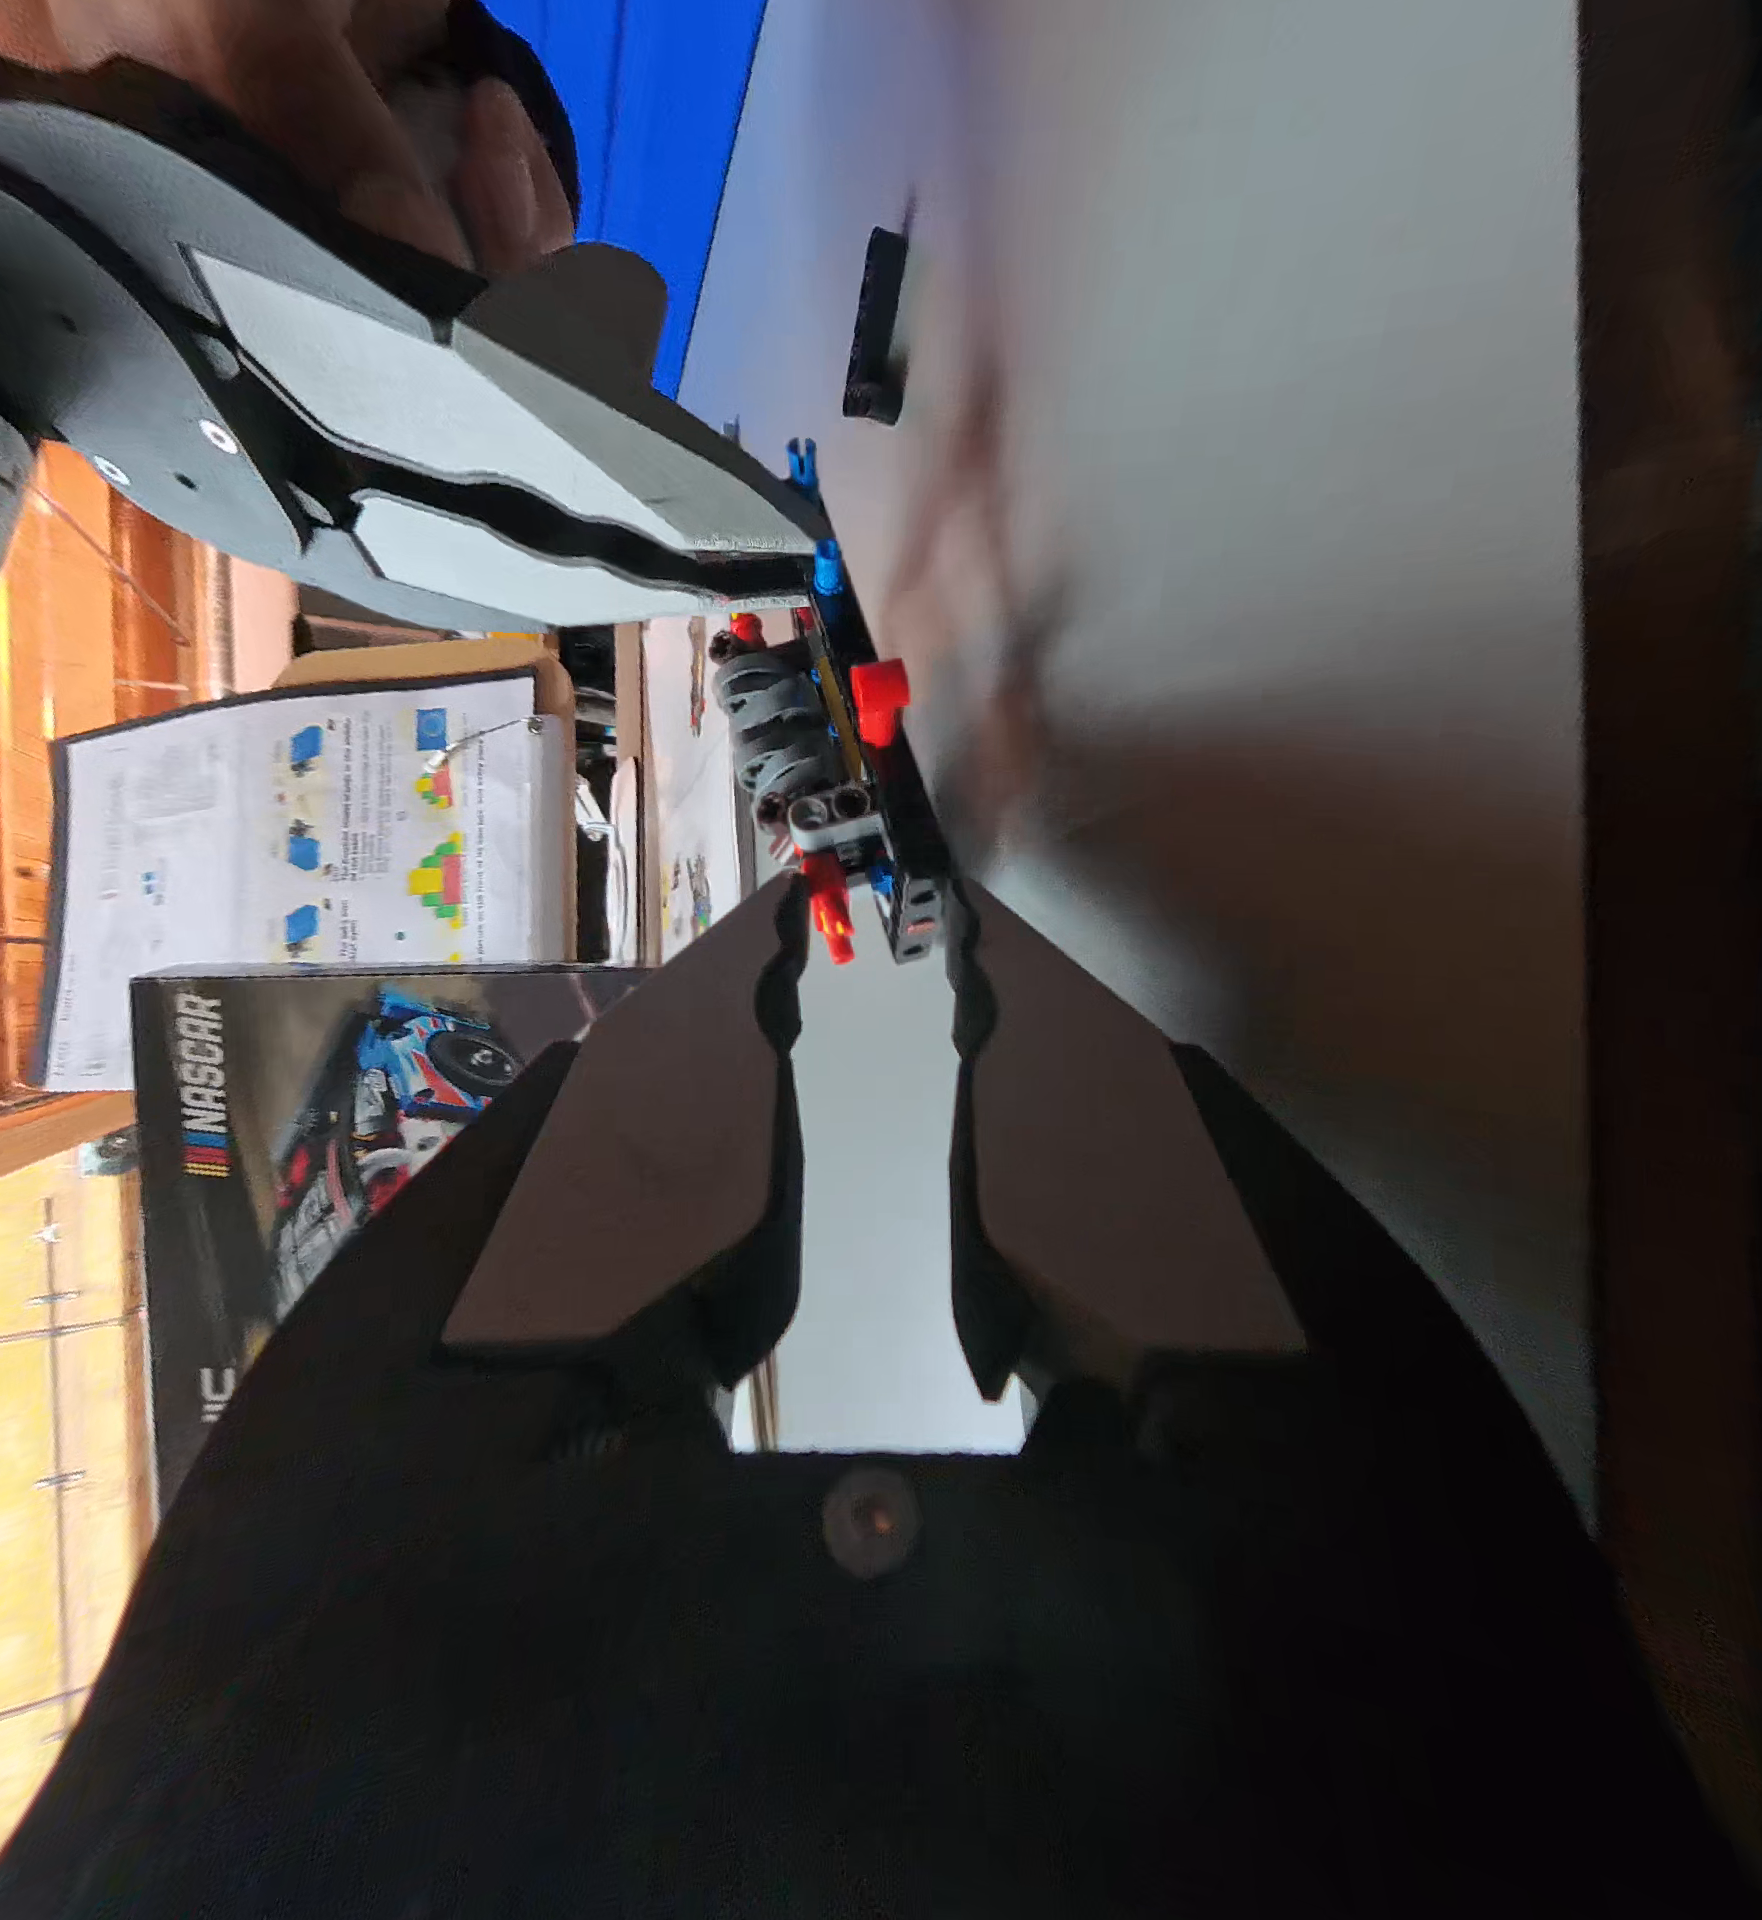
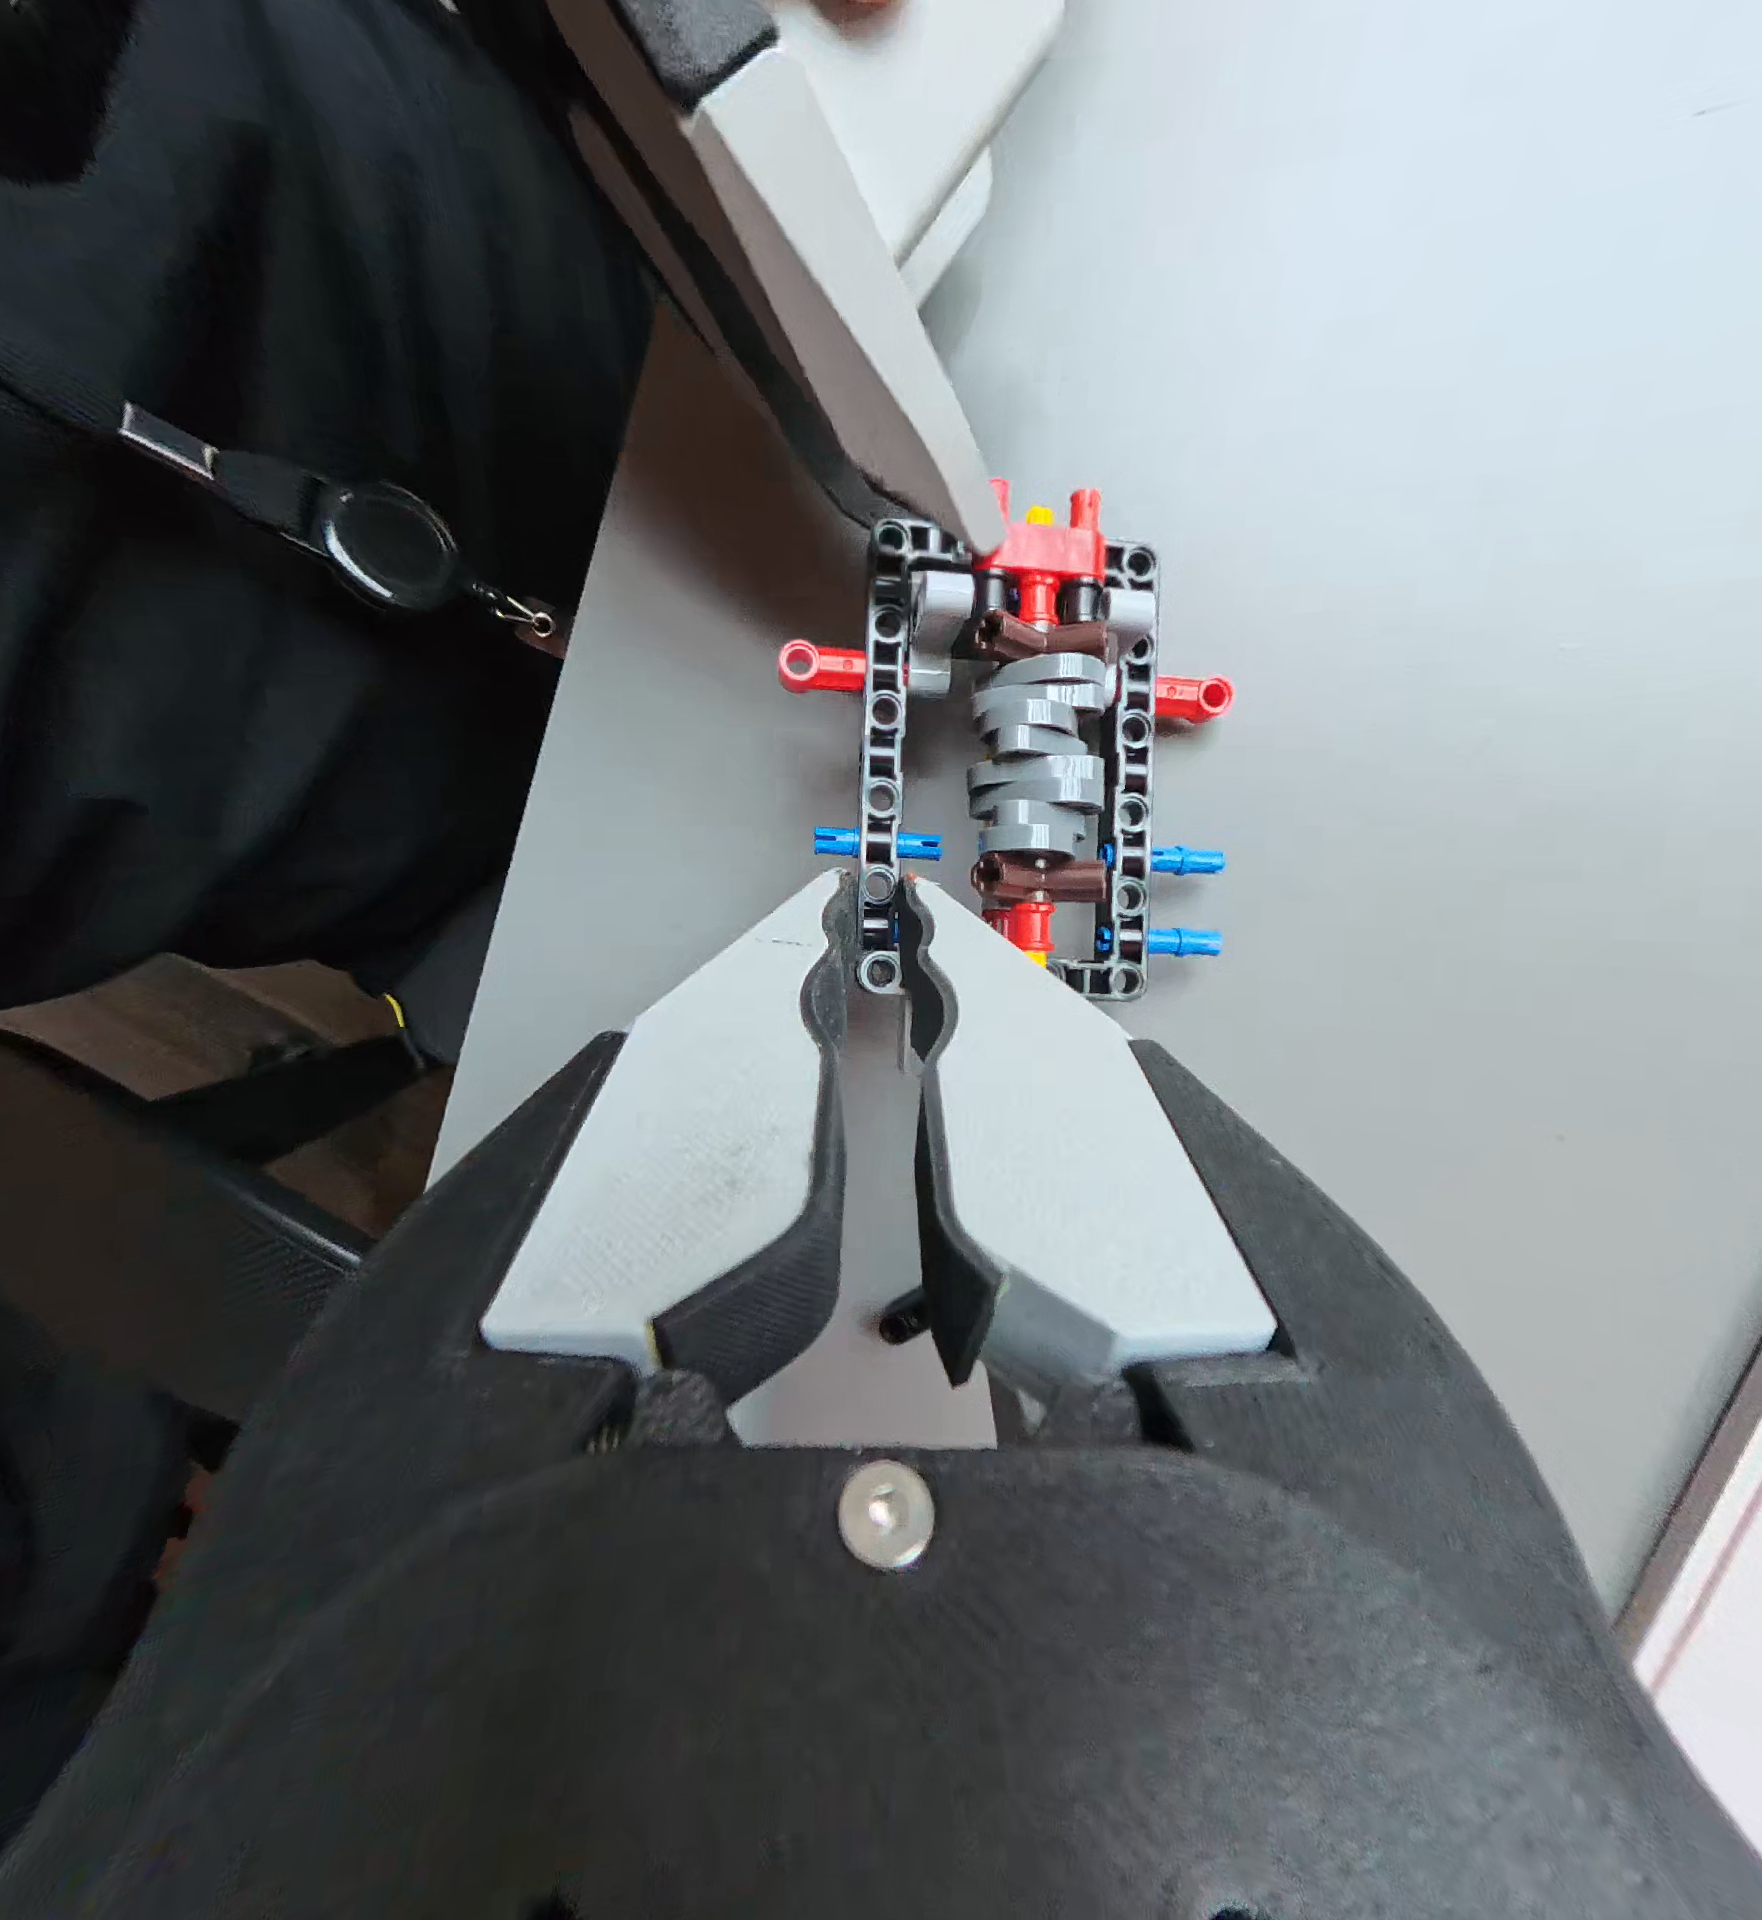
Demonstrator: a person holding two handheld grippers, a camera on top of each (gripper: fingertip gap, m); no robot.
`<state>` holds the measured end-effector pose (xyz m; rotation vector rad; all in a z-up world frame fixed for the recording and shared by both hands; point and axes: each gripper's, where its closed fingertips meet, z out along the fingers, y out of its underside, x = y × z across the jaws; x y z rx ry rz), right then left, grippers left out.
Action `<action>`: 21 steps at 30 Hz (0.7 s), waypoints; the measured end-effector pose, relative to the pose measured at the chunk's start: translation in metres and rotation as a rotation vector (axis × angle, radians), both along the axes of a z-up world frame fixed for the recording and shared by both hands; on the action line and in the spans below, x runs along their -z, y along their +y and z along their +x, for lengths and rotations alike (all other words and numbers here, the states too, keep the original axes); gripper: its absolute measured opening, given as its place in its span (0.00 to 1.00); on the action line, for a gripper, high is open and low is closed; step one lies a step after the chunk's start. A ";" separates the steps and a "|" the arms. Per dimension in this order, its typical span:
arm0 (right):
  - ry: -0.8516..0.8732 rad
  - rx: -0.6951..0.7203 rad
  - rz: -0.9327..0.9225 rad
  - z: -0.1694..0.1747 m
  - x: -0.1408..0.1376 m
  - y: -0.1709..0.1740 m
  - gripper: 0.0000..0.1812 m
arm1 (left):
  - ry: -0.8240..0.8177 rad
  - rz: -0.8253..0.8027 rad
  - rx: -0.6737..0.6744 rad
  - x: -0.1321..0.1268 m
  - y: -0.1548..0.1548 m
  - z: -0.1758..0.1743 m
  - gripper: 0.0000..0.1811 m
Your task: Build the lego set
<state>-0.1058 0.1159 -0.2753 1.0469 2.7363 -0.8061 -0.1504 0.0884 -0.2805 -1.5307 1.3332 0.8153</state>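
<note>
A small black rectangular beam frame [image 2: 1007,758] with grey crank discs, red and blue pins is being held above the white table [image 2: 1479,520], the right gripper [image 2: 872,883] clenching its side beam, the left gripper [image 1: 872,914] gaping unclenched around one end, most of the build seemingly remaining.

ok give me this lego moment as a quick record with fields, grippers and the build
build: black rectangular Technic frame with a stack of grey cams along its middle, red and blue pins sticking out of both sides
right gripper: shut on the frame's near corner
left gripper: open, fingertips at the frame's end, which lies between them
surface: white table
background: set box and instruction booklet, left wrist view
</note>
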 end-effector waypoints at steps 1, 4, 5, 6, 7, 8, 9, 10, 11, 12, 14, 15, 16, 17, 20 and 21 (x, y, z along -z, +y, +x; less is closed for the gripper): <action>-0.008 0.009 -0.007 0.000 0.002 0.000 0.02 | 0.012 0.005 0.007 0.001 0.001 0.001 0.13; -0.011 0.034 -0.038 0.001 0.008 0.000 0.02 | 0.037 0.041 0.015 -0.002 0.003 0.004 0.12; -0.017 0.045 -0.064 0.001 0.007 0.000 0.02 | 0.039 0.063 0.027 -0.005 0.002 0.007 0.11; -0.022 0.060 -0.093 0.000 0.005 0.000 0.02 | 0.040 0.085 0.037 -0.009 0.001 0.010 0.12; -0.023 0.073 -0.125 -0.001 0.002 0.000 0.02 | 0.041 0.103 0.045 -0.012 0.001 0.012 0.10; -0.026 0.078 -0.153 -0.002 -0.002 0.000 0.02 | 0.045 0.097 0.052 -0.011 0.001 0.013 0.08; -0.029 0.077 -0.173 -0.002 -0.005 0.000 0.02 | 0.055 0.100 0.037 -0.010 0.003 0.010 0.06; -0.029 0.077 -0.177 -0.002 -0.006 0.001 0.02 | 0.071 0.106 0.017 -0.009 0.006 0.006 0.06; -0.030 0.080 -0.174 -0.002 -0.006 0.003 0.02 | 0.085 0.105 0.003 -0.008 0.009 0.003 0.05; -0.032 0.083 -0.181 -0.003 -0.006 0.004 0.02 | 0.084 0.105 -0.007 -0.008 0.010 0.001 0.05; -0.036 0.100 -0.207 -0.006 -0.007 0.006 0.02 | 0.065 0.086 -0.014 -0.009 0.011 -0.001 0.04; -0.030 0.115 -0.207 -0.008 -0.006 0.008 0.02 | 0.056 0.071 -0.021 -0.010 0.012 -0.002 0.04; -0.020 0.130 -0.197 -0.011 -0.006 0.011 0.02 | 0.044 0.044 -0.027 -0.011 0.014 -0.004 0.03; 0.000 0.152 -0.176 -0.014 -0.007 0.016 0.02 | 0.019 0.003 -0.038 -0.013 0.017 -0.007 0.03; 0.156 0.253 -0.085 -0.029 -0.025 0.040 0.12 | -0.152 -0.143 -0.038 -0.033 0.031 -0.015 0.03; 0.238 0.302 -0.032 -0.035 -0.035 0.052 0.17 | -0.223 -0.230 -0.053 -0.038 0.036 -0.020 0.03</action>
